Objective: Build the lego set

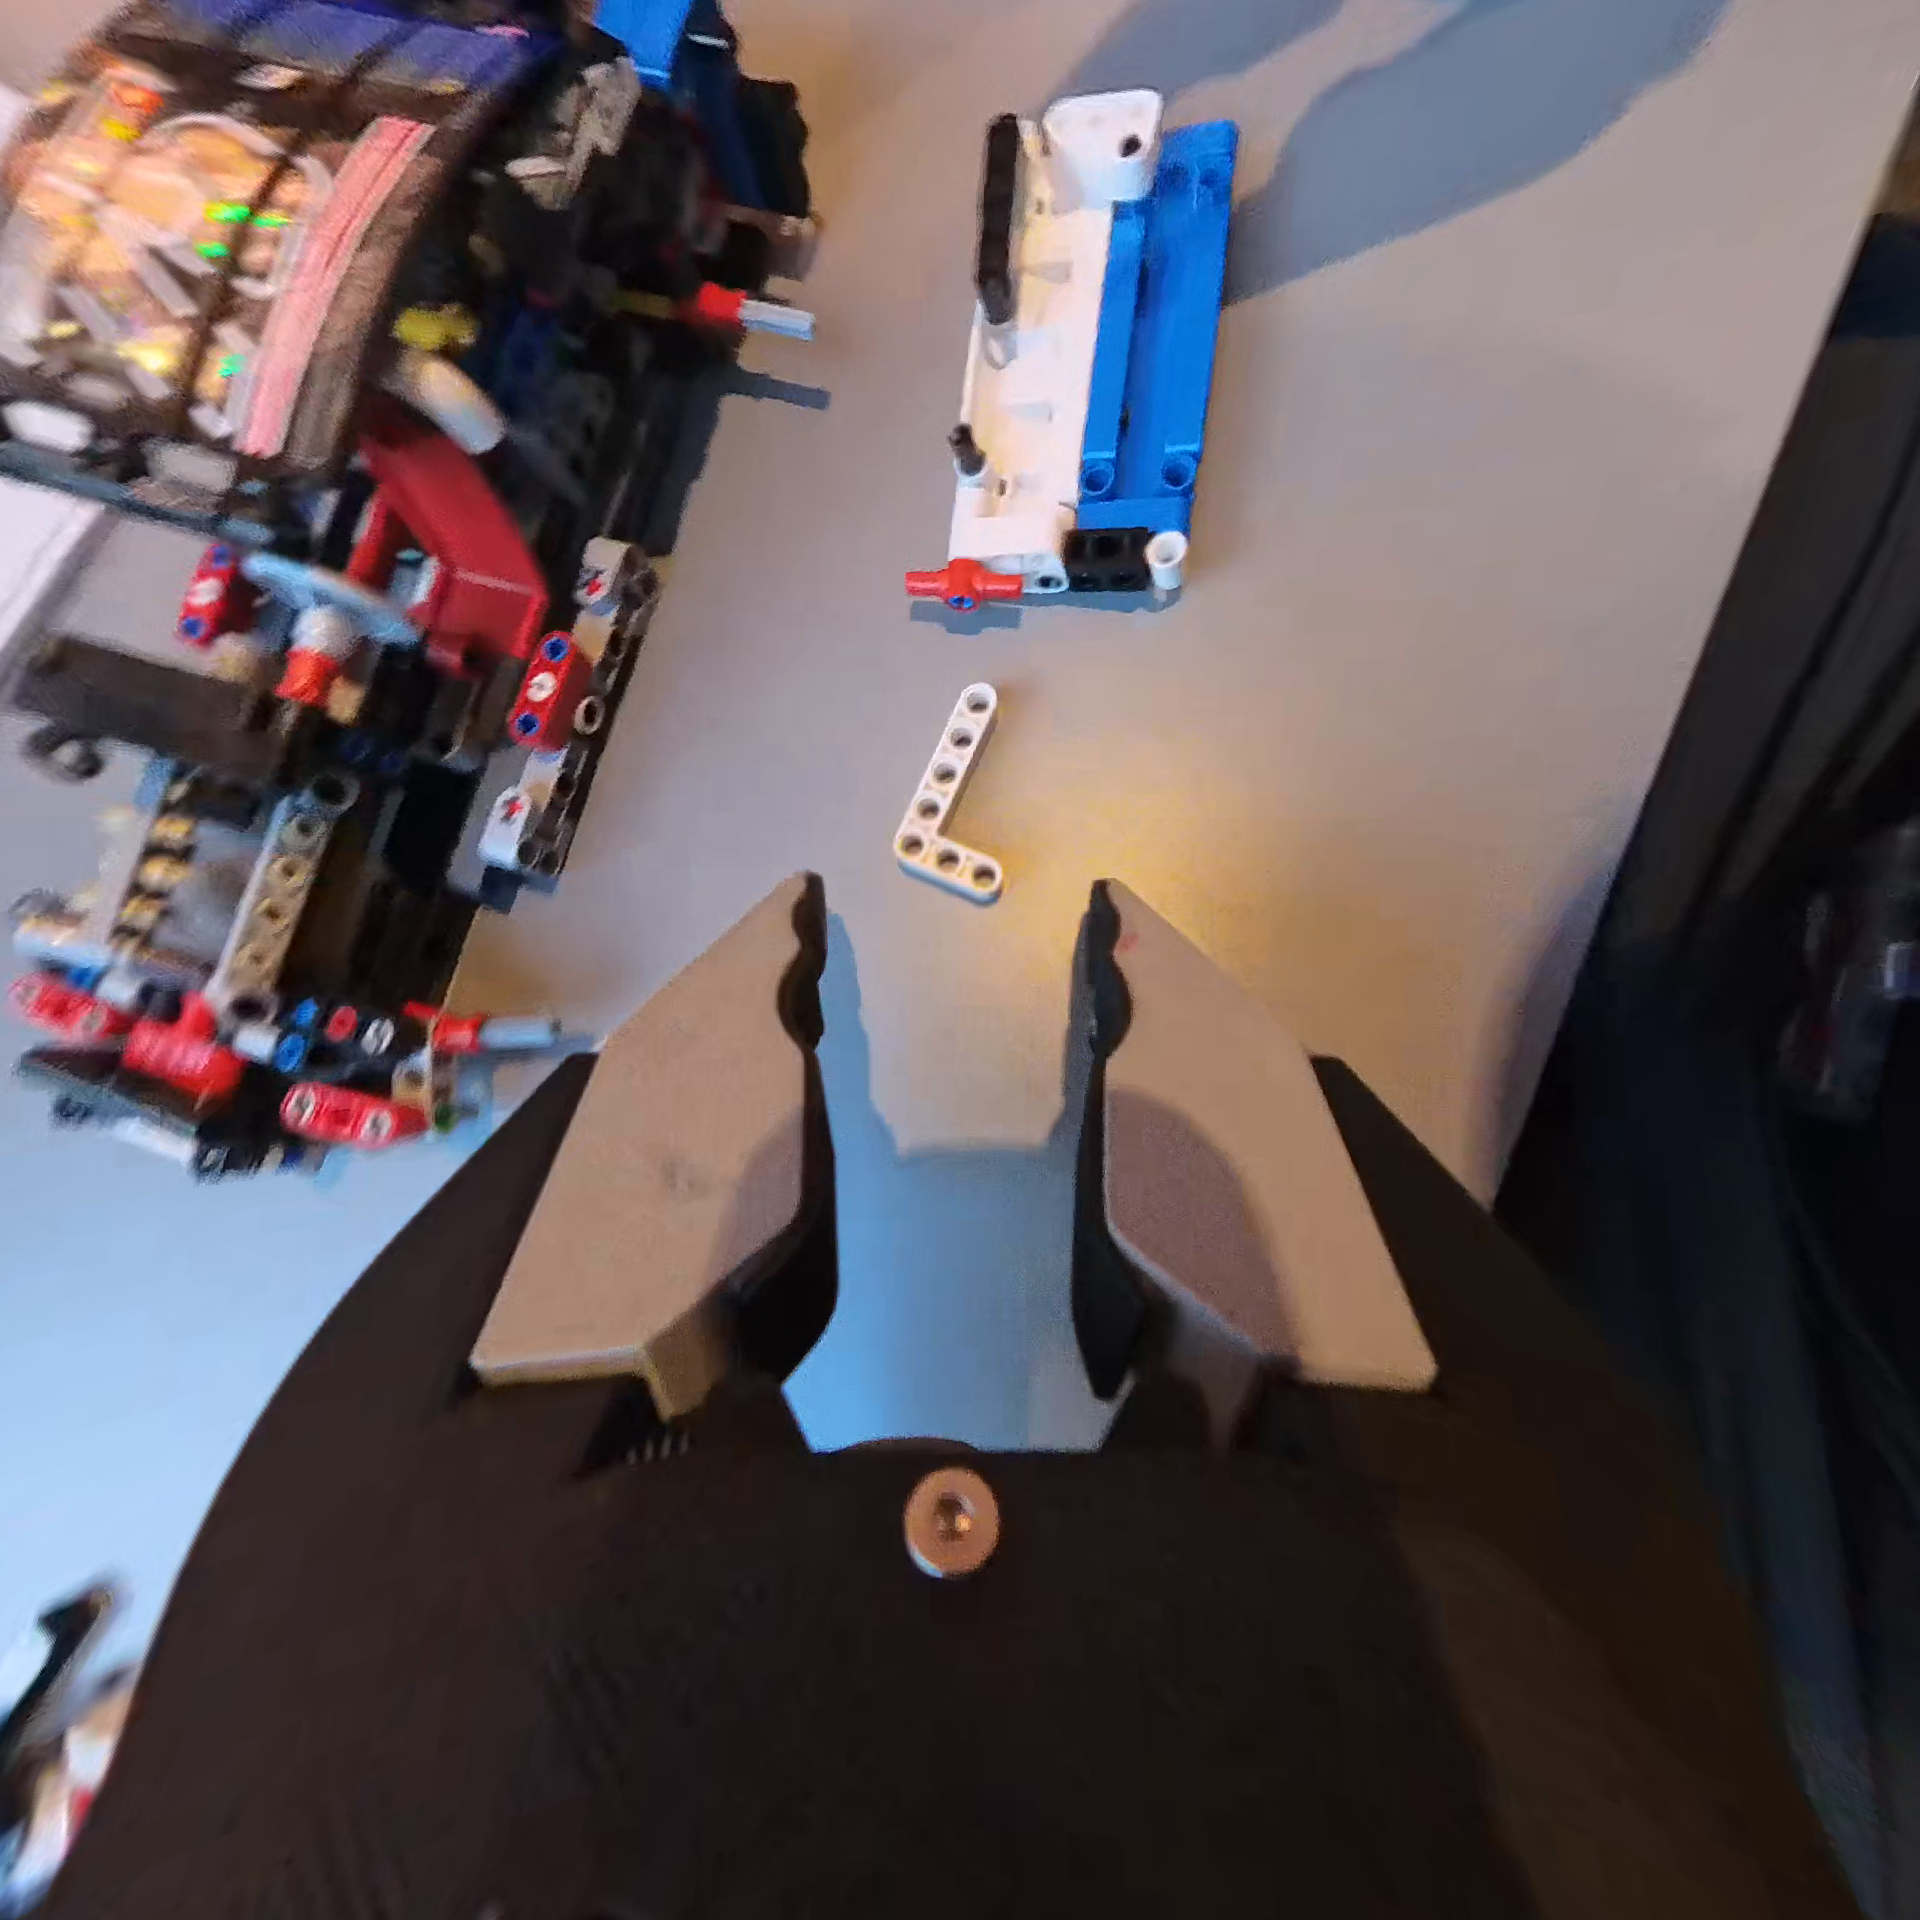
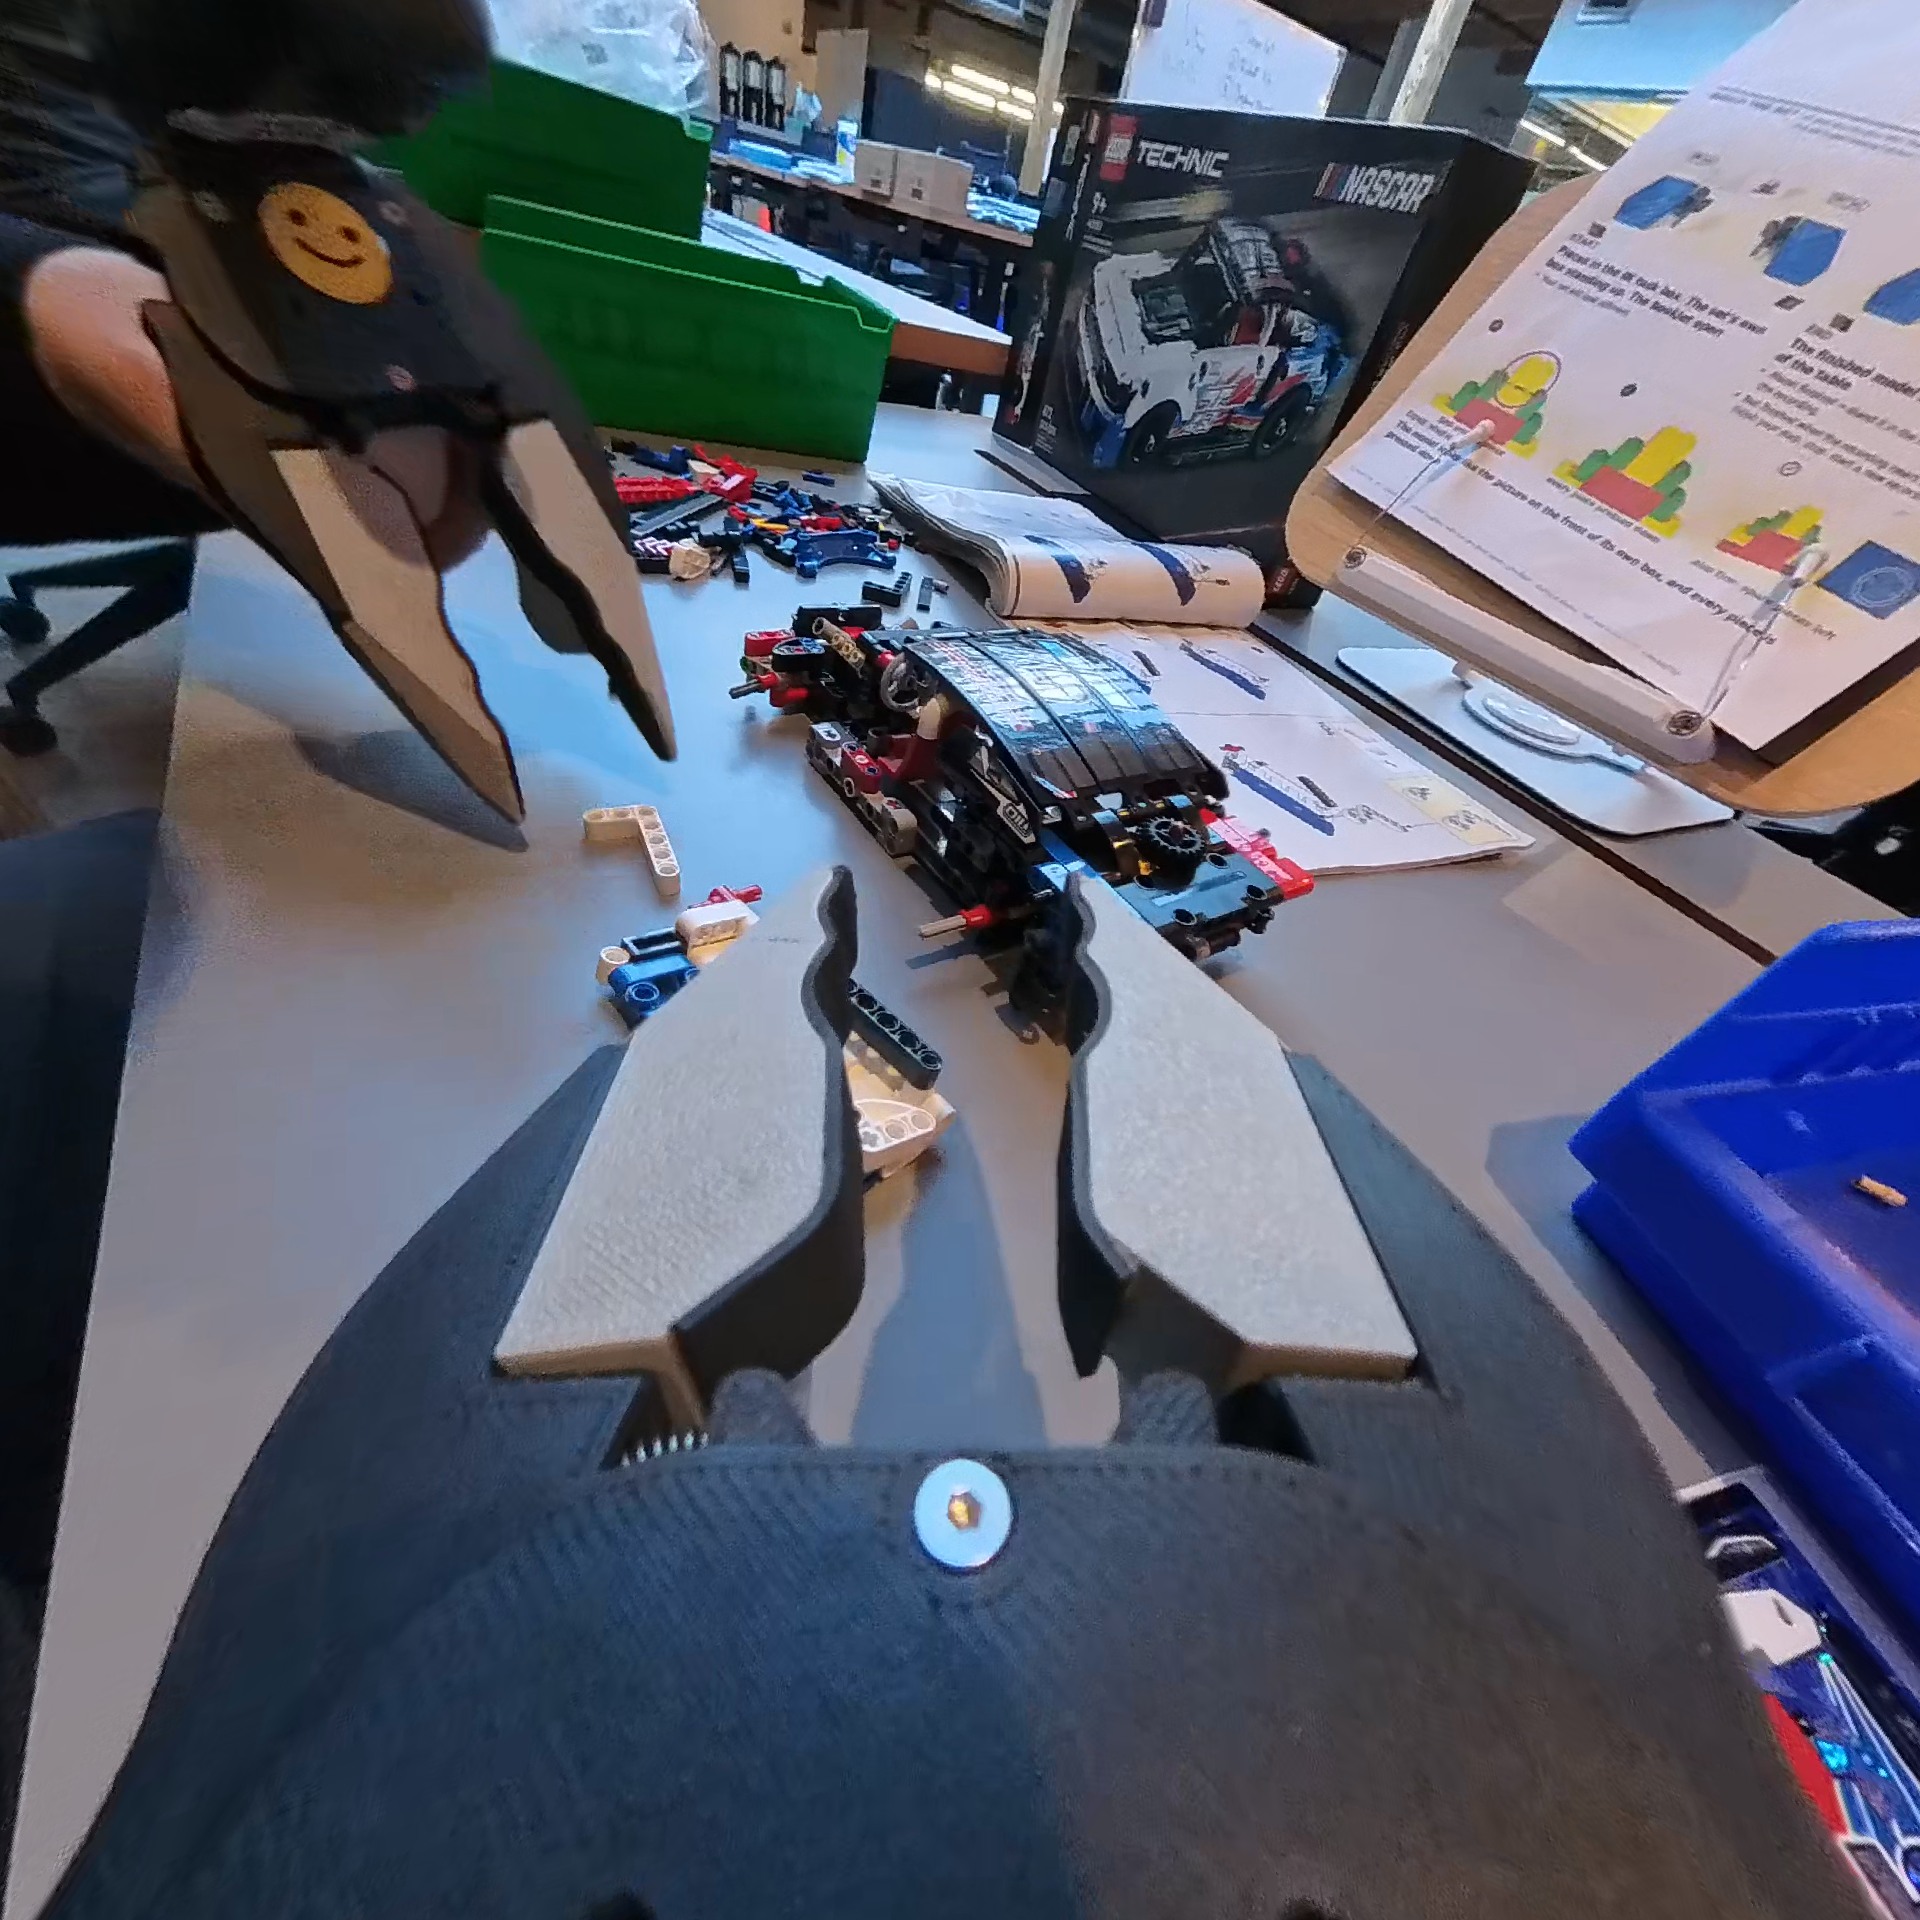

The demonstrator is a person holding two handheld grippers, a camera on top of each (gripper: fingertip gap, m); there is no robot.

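A white L-shaped beam lies on the grey table just beyond my open, empty left gripper. It also shows in the right wrist view, below the left gripper hovering there. A white and blue sub-assembly lies farther off, and it shows partly behind my fingers in the right wrist view. The half-built black car stands to the left, and it shows in the right wrist view. My right gripper is open and empty, above the sub-assembly.
Loose pieces lie at the back of the table. Green bins, the set's box, open booklets and an instruction stand sit behind. A blue tray is at the right. The table edge runs along the right. The gap from one gripper's tips to the other's is roughly 15 centimeters.
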